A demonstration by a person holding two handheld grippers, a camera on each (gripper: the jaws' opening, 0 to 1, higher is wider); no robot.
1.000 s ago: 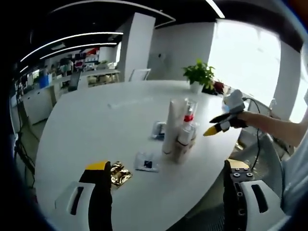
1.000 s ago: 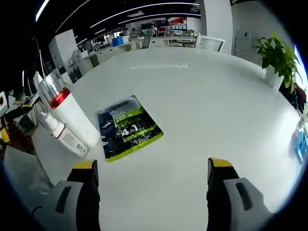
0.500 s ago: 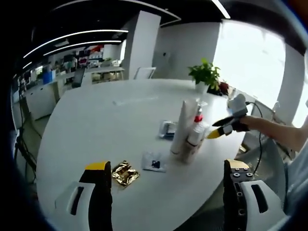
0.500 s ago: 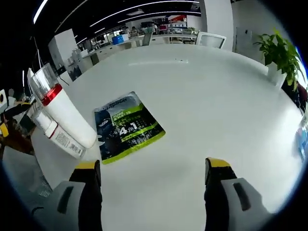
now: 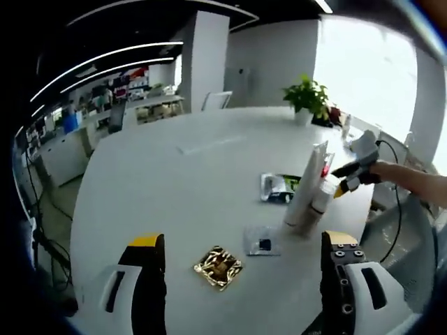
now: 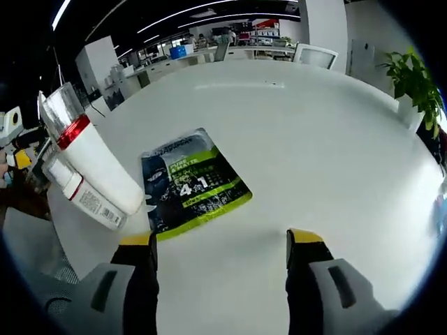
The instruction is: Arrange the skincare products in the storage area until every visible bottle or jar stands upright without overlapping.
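Note:
A tall white tube (image 5: 304,187), a white bottle with a red band (image 5: 320,183) and a small white bottle stand close together near the table's right edge. In the right gripper view the red-banded bottle (image 6: 94,164) and the smaller bottle (image 6: 82,194) lean across the left side. A green and black sachet (image 6: 190,183) lies flat just beyond my right gripper (image 6: 220,239), which is open and holds nothing. My left gripper (image 5: 242,239) is open over the near table, with a gold sachet (image 5: 218,266) between its jaws. The right gripper (image 5: 341,183) hovers beside the bottles.
A clear sachet (image 5: 262,242) lies between the gold one and the bottles. A potted plant (image 5: 311,98) stands at the far end of the white table (image 5: 174,174). A person's forearm (image 5: 412,183) reaches in from the right. The table's edge runs close behind the bottles.
The left view has pulled back and swung, so the bottles now sit further right and the gold sachet lies between its jaws. The right view has edged closer to the green sachet.

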